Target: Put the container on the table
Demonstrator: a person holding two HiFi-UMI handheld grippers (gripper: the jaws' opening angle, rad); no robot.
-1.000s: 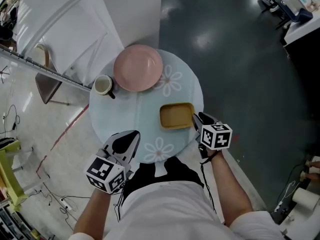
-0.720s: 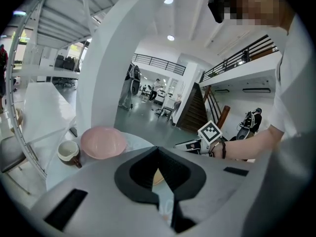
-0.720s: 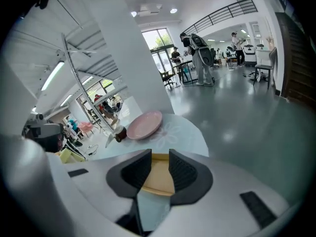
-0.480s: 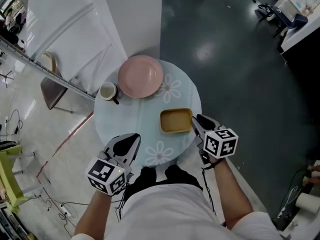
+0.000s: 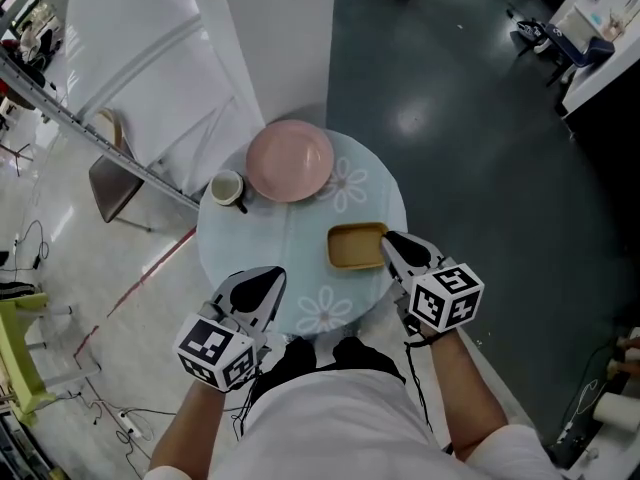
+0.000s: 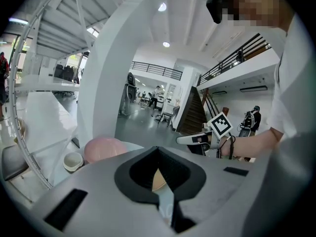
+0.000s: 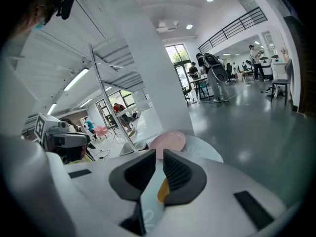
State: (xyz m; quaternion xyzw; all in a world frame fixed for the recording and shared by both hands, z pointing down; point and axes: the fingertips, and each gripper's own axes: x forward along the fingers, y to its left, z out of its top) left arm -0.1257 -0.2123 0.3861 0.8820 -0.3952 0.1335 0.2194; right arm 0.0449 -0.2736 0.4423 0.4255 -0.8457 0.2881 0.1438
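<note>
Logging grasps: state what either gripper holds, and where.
Nothing, as far as shows. The right gripper, jaws slightly apart, sits at the right edge of the container, clamping no rim; the left gripper is shut, empty.

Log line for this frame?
yellow rectangular container: resting on round pale-blue table | right gripper: jaws narrowly apart, at container's right edge | left gripper: shut, empty

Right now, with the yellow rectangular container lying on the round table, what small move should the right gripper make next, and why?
Probably draw the right gripper straight back toward the person. The yellow rectangular container already lies flat on the round table, and the jaws stand slightly apart at its right edge, clamping nothing.
</note>
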